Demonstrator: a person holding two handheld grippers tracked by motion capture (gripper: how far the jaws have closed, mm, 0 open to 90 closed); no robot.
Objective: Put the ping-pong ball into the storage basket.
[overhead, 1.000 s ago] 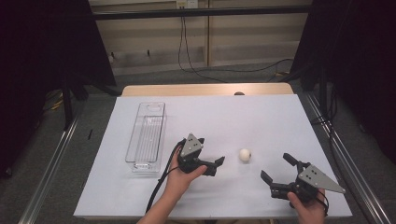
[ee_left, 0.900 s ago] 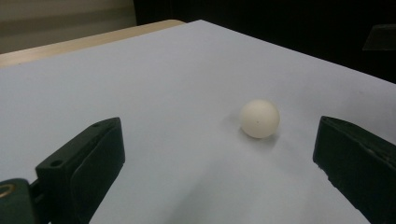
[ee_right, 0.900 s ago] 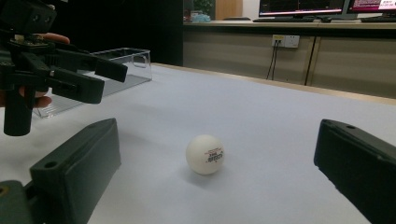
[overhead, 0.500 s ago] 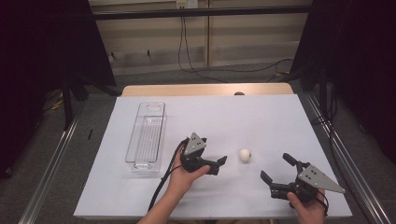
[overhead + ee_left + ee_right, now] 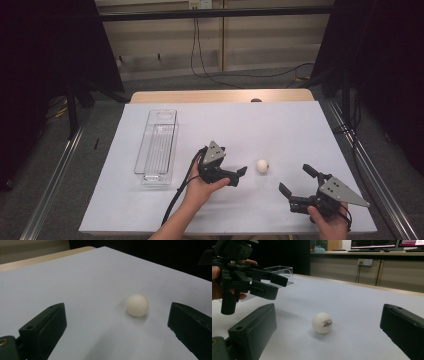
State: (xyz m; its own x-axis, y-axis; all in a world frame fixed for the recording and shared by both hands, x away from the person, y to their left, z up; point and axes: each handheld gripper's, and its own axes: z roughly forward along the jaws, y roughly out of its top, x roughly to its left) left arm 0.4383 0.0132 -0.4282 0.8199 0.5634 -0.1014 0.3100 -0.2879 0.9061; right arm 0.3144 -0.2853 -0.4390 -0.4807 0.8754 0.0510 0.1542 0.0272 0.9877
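A white ping-pong ball rests on the white table sheet, right of centre. My left gripper is just left of the ball, pointing at it, open and empty. In the left gripper view the ball lies a short way ahead of the gripper, nearer the right jaw. My right gripper is at the front right, open and aimed toward the ball. The right gripper view has the ball, with small print on it, ahead of the gripper, and the left gripper beyond at the left.
A clear plastic tray stands lengthwise on the left half of the sheet, and its end appears behind the left gripper. The wooden table edge runs along the back. Metal rails flank the table.
My left gripper has edged slightly right, toward the ball. The ball and the right gripper have stayed where they were.
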